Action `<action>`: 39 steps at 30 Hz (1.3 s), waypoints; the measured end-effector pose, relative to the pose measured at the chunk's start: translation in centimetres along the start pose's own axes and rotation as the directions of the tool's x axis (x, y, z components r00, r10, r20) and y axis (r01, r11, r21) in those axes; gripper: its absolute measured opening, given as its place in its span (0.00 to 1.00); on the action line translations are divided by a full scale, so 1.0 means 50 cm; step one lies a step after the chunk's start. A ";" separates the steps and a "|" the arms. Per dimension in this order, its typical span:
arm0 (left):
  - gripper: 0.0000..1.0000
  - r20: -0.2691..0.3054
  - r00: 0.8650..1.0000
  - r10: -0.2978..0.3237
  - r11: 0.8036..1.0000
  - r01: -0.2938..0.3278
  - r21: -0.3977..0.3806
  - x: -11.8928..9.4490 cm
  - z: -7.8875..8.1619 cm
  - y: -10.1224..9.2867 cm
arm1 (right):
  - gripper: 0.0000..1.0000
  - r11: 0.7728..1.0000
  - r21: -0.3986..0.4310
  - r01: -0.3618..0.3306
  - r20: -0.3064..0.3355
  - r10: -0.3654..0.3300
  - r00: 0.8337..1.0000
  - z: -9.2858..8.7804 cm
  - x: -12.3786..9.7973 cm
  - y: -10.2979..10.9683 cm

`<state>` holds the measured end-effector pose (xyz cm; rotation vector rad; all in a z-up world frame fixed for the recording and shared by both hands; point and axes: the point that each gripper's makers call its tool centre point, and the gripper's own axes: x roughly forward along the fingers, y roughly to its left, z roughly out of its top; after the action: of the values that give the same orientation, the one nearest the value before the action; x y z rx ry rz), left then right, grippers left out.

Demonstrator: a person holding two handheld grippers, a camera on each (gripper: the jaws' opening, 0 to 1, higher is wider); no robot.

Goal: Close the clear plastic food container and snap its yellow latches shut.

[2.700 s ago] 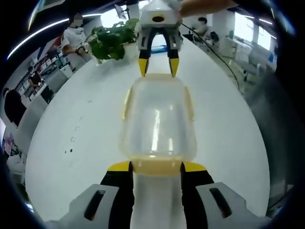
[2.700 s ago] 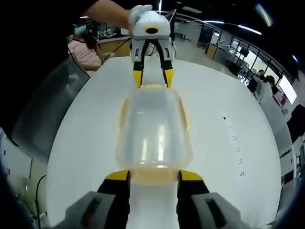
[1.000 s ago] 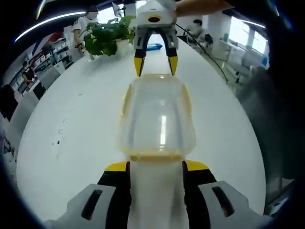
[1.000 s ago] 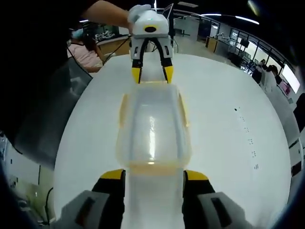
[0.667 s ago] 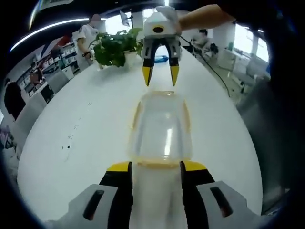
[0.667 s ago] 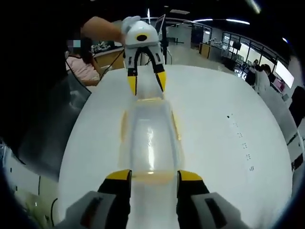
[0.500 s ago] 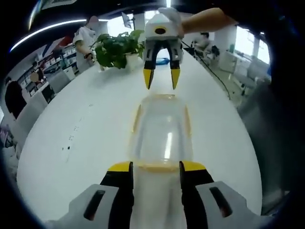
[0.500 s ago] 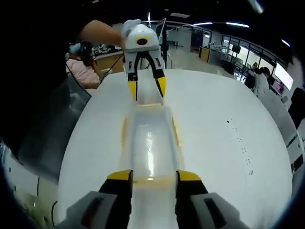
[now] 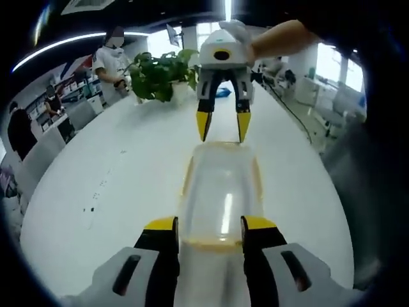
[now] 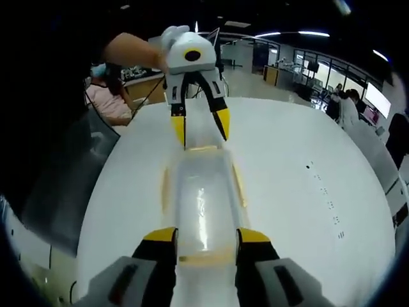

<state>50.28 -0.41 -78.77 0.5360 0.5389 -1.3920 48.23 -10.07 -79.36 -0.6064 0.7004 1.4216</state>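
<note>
In the left gripper view, the left gripper [image 9: 210, 225] rose from six o'clock with its yellow-tipped jaws spread apart, the near end of the clear plastic food container [image 9: 220, 195] sitting between the tips on the white table [image 9: 115, 179]. At twelve o'clock the right gripper [image 9: 223, 128] hung over the container's far end — jaws parted, gripping nothing, a person's hand [image 9: 281, 38] behind it. Yellow latches [image 9: 188, 176] ran along the container's long sides. A potted plant [image 9: 160, 73] stood at eleven o'clock, and a person [image 9: 110, 61] stood beyond it.

In the right gripper view, the right gripper [image 10: 206, 235] came up from six o'clock, jaws wide, straddling the container's [image 10: 201, 204] near end. The left gripper [image 10: 199, 133] hovered at twelve o'clock over the far end — also spread, empty. The container lay lengthwise on the table [image 10: 300, 192], its yellow latches [image 10: 165, 188] at both flanks; whether they were snapped down, I could not tell.
</note>
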 end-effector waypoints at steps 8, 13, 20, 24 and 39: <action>0.35 0.038 0.999 -0.018 1.000 0.017 0.014 0.032 0.035 -0.012 | 0.33 1.000 -0.010 -0.004 0.020 0.004 1.000 0.032 0.024 -0.002; 0.35 0.066 0.997 -0.025 1.000 0.025 0.009 0.057 0.059 -0.018 | 0.34 1.000 -0.015 -0.013 0.036 0.014 0.999 0.056 0.040 -0.005; 0.35 0.087 0.995 -0.047 0.999 0.047 0.009 0.084 0.081 -0.031 | 0.34 0.999 -0.021 -0.027 0.041 0.028 0.999 0.074 0.050 -0.006; 0.36 0.093 0.994 -0.050 0.999 0.050 -0.001 0.090 0.086 -0.031 | 0.34 0.999 -0.021 -0.028 0.037 0.028 0.999 0.073 0.051 -0.007; 0.36 0.086 0.995 -0.055 0.998 0.053 0.031 0.109 0.088 -0.038 | 0.36 0.999 -0.023 -0.026 0.029 0.026 0.999 0.070 0.055 -0.020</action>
<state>49.09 -7.59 -78.97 0.4847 0.4664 -1.4696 49.53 -5.69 -79.11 -0.5948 0.6712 1.4616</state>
